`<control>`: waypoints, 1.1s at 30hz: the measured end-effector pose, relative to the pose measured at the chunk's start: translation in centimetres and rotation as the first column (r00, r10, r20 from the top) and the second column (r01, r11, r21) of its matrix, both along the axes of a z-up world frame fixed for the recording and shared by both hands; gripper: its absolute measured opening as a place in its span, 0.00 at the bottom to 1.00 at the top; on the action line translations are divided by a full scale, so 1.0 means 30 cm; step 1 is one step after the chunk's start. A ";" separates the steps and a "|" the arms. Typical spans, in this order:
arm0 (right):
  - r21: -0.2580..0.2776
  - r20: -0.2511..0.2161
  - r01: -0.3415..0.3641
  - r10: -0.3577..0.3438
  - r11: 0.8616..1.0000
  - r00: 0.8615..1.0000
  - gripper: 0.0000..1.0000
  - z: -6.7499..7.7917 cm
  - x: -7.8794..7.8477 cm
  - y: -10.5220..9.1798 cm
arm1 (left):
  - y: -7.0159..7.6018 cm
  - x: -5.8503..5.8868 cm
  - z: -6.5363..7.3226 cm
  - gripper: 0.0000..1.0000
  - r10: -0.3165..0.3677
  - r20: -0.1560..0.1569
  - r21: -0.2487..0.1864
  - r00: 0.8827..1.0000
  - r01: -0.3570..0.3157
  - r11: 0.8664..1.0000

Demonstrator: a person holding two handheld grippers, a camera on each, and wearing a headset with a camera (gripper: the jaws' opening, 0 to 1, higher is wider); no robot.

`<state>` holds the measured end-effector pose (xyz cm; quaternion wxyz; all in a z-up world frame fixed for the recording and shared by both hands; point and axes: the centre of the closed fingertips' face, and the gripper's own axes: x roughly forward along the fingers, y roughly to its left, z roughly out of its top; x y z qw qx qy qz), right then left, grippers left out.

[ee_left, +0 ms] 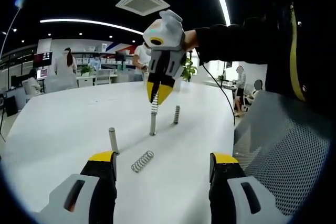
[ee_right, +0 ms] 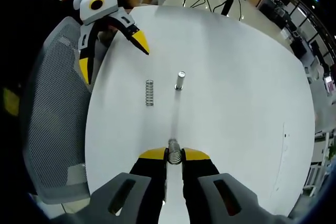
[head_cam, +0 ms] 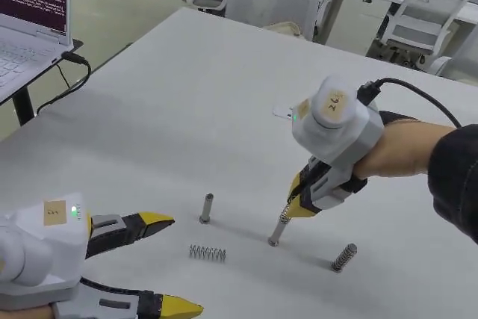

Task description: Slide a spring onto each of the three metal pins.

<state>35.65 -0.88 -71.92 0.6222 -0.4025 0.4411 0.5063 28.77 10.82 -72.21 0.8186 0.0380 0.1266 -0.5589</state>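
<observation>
Tipping threatens: right claw [head_cam: 297,205], clenched on short coiled steel spring [head_cam: 284,217], loads slim grey metal pin [head_cam: 275,235] — leaning toward 1 o'clock; left claw [head_cam: 181,263] released.

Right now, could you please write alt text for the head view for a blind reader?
The right gripper holds a spring at the top of the middle pin on a white table. A bare pin stands left of it beside a loose spring; the right-hand pin already wears one. The open left gripper is at lower left.
</observation>
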 end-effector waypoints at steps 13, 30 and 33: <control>0.005 -0.010 0.012 -0.012 1.000 1.000 0.08 -0.040 0.004 0.003 | -0.001 0.001 -0.006 0.68 0.001 -0.004 -0.001 1.000 -0.001 1.000; -0.003 -0.004 0.037 -0.037 0.999 0.999 0.08 -0.135 0.012 0.000 | -0.001 0.004 -0.008 0.66 0.000 -0.003 0.000 1.000 0.000 1.000; -0.009 -0.002 0.037 -0.037 0.999 0.999 0.08 -0.148 0.012 -0.001 | -0.001 0.005 -0.009 0.66 0.001 -0.003 0.000 1.000 -0.001 1.000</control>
